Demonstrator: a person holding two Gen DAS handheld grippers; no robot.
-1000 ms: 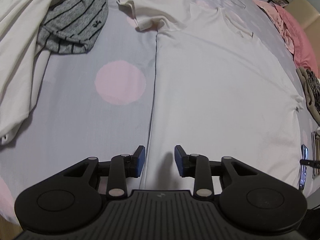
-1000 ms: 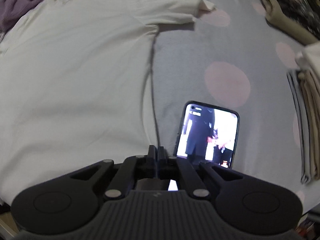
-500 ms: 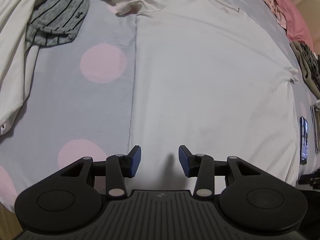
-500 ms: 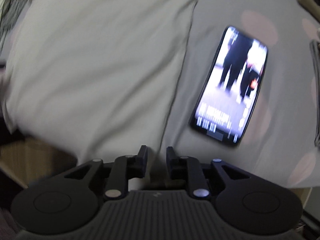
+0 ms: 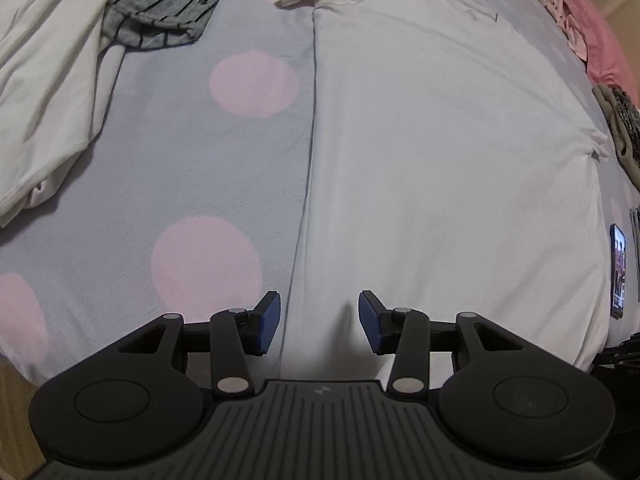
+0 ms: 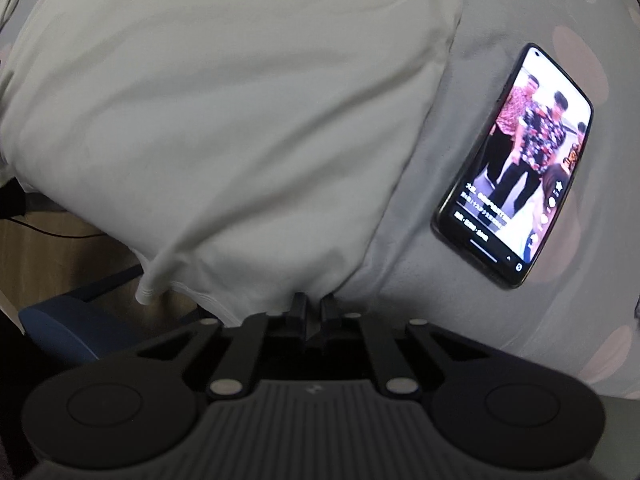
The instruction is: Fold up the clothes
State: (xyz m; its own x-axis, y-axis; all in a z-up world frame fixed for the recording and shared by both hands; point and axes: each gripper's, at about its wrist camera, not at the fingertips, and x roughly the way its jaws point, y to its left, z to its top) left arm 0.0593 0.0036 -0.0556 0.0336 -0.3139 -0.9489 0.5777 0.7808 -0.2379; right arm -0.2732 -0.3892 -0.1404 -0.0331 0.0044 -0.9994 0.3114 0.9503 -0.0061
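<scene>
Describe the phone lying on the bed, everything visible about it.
The phone is a slim dark slab with rounded corners, lying flat and face up on the grey, pink-dotted bedsheet. Its screen is lit, showing a video of people. It sits just right of the white T-shirt, apart from its edge; no gripper touches it.

Bare bedspread (image 5: 192,168) is left open beside the white T-shirt (image 5: 440,152). That strip is bounded by a striped grey garment (image 5: 168,4) and a white garment (image 5: 52,80). On the shirt's other side, passage is narrowed by a lit phone (image 6: 516,164) lying just beside its edge.
</scene>
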